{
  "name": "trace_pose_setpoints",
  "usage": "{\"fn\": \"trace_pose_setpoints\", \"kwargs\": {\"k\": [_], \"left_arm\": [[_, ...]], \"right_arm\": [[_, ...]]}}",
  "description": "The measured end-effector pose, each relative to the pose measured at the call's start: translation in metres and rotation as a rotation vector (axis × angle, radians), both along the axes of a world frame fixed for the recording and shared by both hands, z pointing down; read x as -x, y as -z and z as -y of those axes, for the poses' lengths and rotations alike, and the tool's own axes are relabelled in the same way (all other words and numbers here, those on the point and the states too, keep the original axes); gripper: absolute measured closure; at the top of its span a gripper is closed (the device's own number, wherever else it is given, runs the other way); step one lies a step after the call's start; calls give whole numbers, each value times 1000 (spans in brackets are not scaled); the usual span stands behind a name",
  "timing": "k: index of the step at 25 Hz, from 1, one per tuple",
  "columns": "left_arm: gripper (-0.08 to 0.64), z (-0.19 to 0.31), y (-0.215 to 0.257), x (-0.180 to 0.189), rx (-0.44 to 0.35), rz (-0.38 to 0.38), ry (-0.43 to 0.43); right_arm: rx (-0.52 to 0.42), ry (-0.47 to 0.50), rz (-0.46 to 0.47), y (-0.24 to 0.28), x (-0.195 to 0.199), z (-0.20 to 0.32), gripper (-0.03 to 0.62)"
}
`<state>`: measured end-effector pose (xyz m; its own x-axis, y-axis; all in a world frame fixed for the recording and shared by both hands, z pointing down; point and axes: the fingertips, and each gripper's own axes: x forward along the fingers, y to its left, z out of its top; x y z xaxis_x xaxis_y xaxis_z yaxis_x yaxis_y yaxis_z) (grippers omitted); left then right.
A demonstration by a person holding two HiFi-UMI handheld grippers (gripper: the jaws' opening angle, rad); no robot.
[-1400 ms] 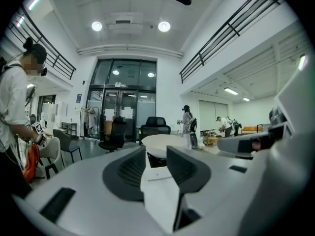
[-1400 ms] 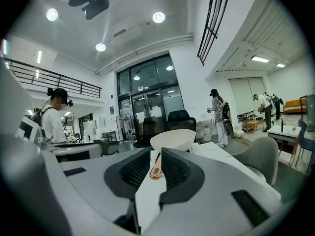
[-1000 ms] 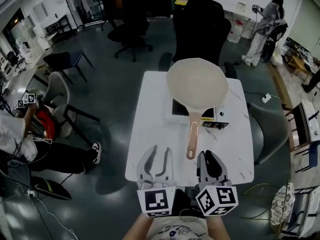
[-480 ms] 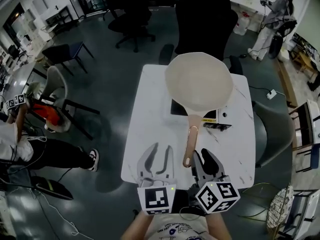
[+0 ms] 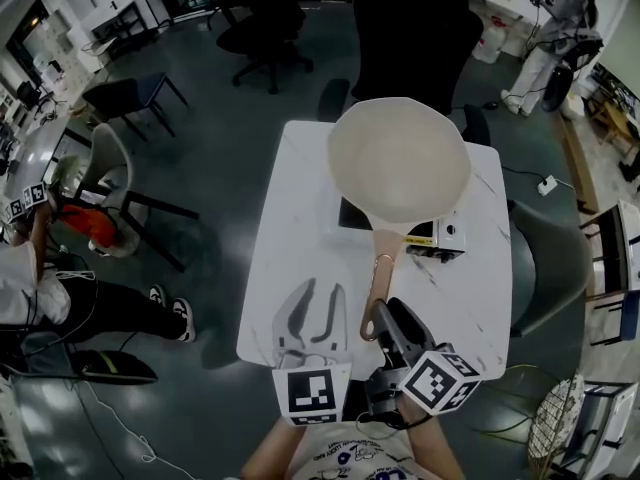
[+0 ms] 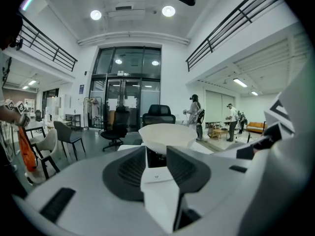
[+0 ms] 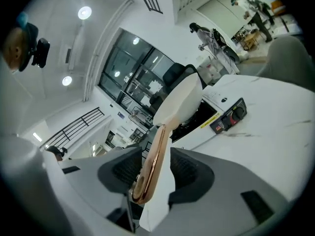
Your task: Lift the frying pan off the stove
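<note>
Frying pan [image 5: 398, 160] on stove [image 5: 441, 236] at table's [image 5: 290, 268] far edge. Right gripper [image 5: 388, 318] jaws opening with pan handle [image 7: 155, 151] between them; left gripper [image 5: 312, 306] beside it at near edge, jaws spread, empty

— Where does the head view look from?
— High over the table [image 5: 290, 268], facing steeply down. The left gripper [image 5: 322, 296] and right gripper [image 5: 392, 313] sit at the table's near edge.
— And the gripper views?
— Each rides low on its gripper, facing forward along the jaws, barely above the tabletop. The right one is tilted and close, with the handle [image 7: 152, 166] between its opening jaws.
— What do they share?
— All three catch the frying pan [image 6: 165, 133]. The head and right views also share the stove [image 7: 219, 114].
</note>
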<state>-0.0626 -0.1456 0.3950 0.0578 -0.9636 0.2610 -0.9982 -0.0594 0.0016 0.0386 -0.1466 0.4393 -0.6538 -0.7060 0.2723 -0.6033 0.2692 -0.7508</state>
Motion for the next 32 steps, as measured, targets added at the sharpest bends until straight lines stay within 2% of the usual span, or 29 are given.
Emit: {"fn": "trace_pose_setpoints", "kwargs": {"k": [3, 18, 21, 24, 29, 32], "left_arm": [[422, 2, -3, 3, -2, 27, -4], [422, 8, -10, 8, 12, 33, 40], [422, 8, -10, 7, 14, 23, 50], [422, 8, -7, 5, 18, -17, 75], [422, 9, -7, 3, 14, -7, 46], [422, 9, -9, 3, 18, -19, 40]], "right_arm": [[29, 18, 41, -3, 6, 2, 420], [153, 93, 231, -14, 26, 8, 420], [175, 101, 272, -14, 28, 8, 420], [175, 117, 296, -12, 29, 9, 422], [188, 127, 326, -13, 29, 10, 427], [194, 131, 336, -14, 29, 10, 454]]}}
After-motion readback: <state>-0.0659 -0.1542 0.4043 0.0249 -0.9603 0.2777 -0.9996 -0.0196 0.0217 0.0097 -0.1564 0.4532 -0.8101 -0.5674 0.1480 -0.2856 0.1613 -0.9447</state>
